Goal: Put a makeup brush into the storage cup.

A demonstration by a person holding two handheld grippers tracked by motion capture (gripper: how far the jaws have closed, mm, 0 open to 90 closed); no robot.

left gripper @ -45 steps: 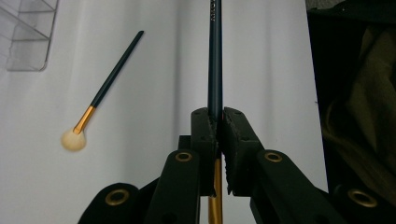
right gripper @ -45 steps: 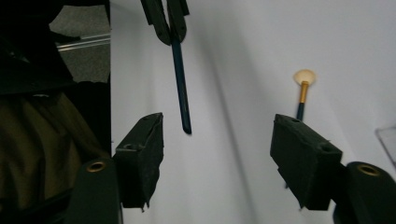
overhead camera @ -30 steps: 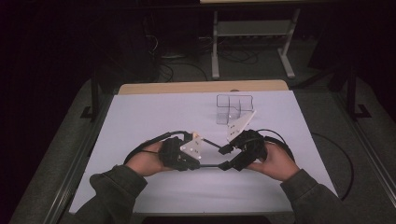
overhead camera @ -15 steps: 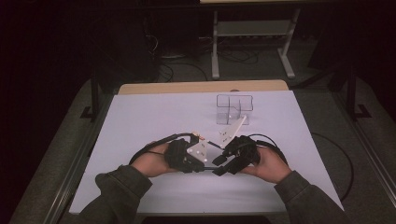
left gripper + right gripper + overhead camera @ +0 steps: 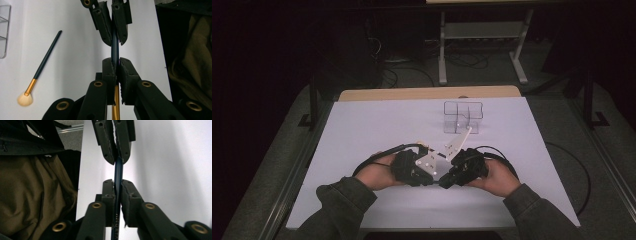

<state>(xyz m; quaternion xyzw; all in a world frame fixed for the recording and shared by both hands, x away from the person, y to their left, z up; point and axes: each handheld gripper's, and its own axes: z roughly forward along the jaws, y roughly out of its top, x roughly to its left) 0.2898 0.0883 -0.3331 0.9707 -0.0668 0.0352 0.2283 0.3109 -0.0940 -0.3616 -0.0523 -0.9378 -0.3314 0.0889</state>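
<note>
One slim dark-handled, gold-ferruled brush (image 5: 115, 47) is pinched by left claw (image 5: 115, 65) and right claw (image 5: 117, 185) alike above the white desk (image 5: 362, 130), mid-handover; release by one claw is judged next.

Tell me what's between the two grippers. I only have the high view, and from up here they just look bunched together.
Observer: A slim dark brush handle. The left gripper is shut on it, just above its gold ferrule.
Operator: Is the right one on it too?
Observer: Yes. The right gripper has just been closing, and its pads now press the same handle, tip to tip with the left jaws.
Operator: Anything else lying nearby?
Observer: A second makeup brush with pale bristles lies flat on the white table, a little apart from the clear organizer.
</note>
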